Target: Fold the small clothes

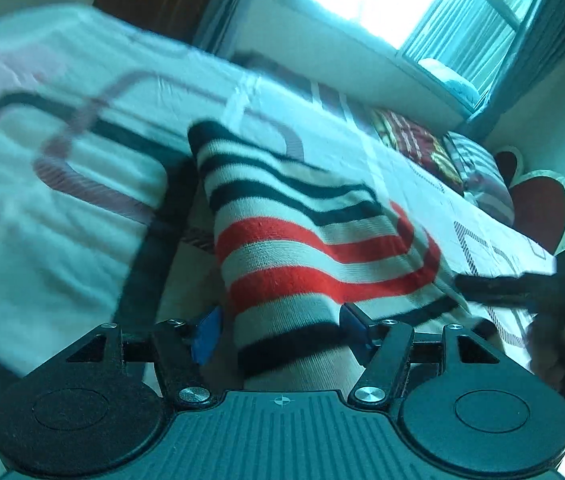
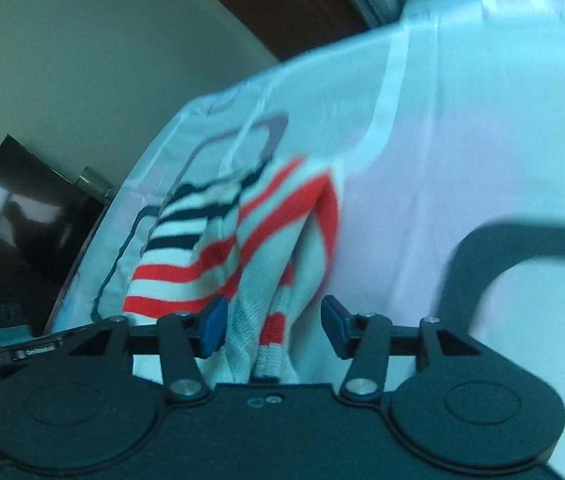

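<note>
My left gripper stands with its jaws apart; the striped garment passes between the blue pads without visible pressure from either, so I judge the hem released, not clamped. My right gripper is likewise apart, bunched knit hanging between its pads, nearer the left one. The garment lies doubled on the bed sheet, near the bed's front edge, its fold line running away from both grippers. I read this as a laid fold: both jaws spread to let the cloth settle flat.
</note>
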A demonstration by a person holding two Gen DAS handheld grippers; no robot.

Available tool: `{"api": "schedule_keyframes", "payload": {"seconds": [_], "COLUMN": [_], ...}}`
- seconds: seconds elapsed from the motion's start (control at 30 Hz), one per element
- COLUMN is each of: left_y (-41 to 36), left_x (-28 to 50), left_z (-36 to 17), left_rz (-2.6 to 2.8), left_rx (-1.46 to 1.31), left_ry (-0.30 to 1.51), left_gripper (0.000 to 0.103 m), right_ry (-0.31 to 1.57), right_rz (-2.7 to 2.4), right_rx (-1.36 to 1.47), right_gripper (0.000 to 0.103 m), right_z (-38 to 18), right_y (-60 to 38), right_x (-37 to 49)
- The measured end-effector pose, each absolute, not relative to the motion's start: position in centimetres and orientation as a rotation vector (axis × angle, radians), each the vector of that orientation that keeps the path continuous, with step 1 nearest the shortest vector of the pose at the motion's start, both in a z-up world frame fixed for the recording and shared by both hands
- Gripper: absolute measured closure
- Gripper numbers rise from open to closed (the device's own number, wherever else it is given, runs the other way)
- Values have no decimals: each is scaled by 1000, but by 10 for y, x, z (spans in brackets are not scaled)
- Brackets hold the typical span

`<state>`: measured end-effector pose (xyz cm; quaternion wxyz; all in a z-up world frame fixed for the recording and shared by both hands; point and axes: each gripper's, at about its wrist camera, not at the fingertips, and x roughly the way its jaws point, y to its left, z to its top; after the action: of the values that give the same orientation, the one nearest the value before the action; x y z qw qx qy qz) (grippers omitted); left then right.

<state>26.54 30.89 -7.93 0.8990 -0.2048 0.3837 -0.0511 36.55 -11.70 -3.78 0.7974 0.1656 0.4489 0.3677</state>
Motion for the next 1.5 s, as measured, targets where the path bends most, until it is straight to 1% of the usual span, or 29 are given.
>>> {"api": "schedule_keyframes", "payload": {"seconds": [0.03, 0.07, 0.13, 0.17, 0.2, 0.27, 0.37, 0.43, 0.47, 0.5, 0.6, 0.73, 0.83, 0.87, 0.9, 0.97, 1.0, 1.03, 1.07, 1.13, 1.17, 1.2, 1.27, 1.3, 1.33, 1.4, 1.5], "left_y": [310, 309, 305, 299, 295, 278, 253, 240, 236, 234, 236, 237, 240, 239, 237, 231, 228, 224, 219, 211, 206, 202, 194, 192, 189, 184, 179], "left_x": [258, 252, 242, 239, 235, 228, 218, 217, 218, 217, 214, 204, 185, 177, 166, 143, 133, 121, 109, 92, 84, 77, 62, 56, 50, 34, 13], "left_z": [-74, -70, -64, -63, -61, -56, -57, -65, -71, -76, -83, -92, -91, -87, -81, -67, -59, -51, -42, -27, -20, -13, 1, 6, 11, 20, 26], "left_rz": [-90, -80, -58, -47, -33, -4, 29, 56, 53, 62, 76, 101, 118, 129, 139, 156, 156, 157, 169, 165, 161, 162, 153, 152, 156, 154, 148], "left_rx": [-410, -400, -383, -366, -340, -283, -180, -110, -95, -88, -120, -120, -140, -125, -104, -79, -77, -73, -63, -53, -51, -52, -53, -49, -46, -45, -59], "left_ry": [784, 777, 757, 753, 746, 732, 758, 800, 825, 839, 827, 812, 797, 792, 779, 745, 725, 699, 670, 644, 640, 639, 635, 632, 632, 626, 612], "left_gripper": [39, 39, 39, 39, 39, 39, 39, 39, 39, 39, 38, 28, 28, 28, 28, 26, 18, 6, 3, 1, 1, 0, 0, 0, 0, 0, 0], "right_ry": [918, 878, 816, 794, 770, 721, 736, 750, 767, 773, 772, 736, 755, 766, 776, 796, 796, 788, 779, 764, 755, 743, 719, 718, 712, 685, 671], "right_rz": [813, 834, 864, 887, 900, 930, 876, 834, 814, 799, 781, 758, 688, 633, 593, 597, 593, 597, 607, 624, 622, 609, 570, 542, 522, 515, 501], "right_rx": [334, 302, 212, 163, 103, -1, -139, -206, -231, -254, -218, -205, -152, -141, -117, 1, 29, 38, 49, 80, 78, 63, 12, -16, -42, -59, -56], "right_gripper": [52, 55, 66, 78, 87, 94, 98, 100, 103, 103, 103, 103, 103, 91, 87, 87, 86, 85, 78, 64, 45, 33, 30, 24, 21, 7, 0], "right_z": [-25, -13, 3, 7, 11, 16, 4, -4, -10, -17, -25, -39, -39, -34, -29, -15, -8, 1, 9, 26, 34, 41, 53, 58, 63, 71, 79], "right_y": [-124, -128, -127, -114, -100, -79, -61, -58, -56, -57, -61, -63, -73, -81, -91, -115, -122, -126, -128, -131, -130, -128, -124, -121, -118, -118, -117], "right_x": [353, 345, 330, 323, 315, 304, 289, 278, 276, 276, 272, 266, 262, 257, 251, 233, 221, 207, 193, 165, 151, 138, 114, 104, 96, 77, 58]}}
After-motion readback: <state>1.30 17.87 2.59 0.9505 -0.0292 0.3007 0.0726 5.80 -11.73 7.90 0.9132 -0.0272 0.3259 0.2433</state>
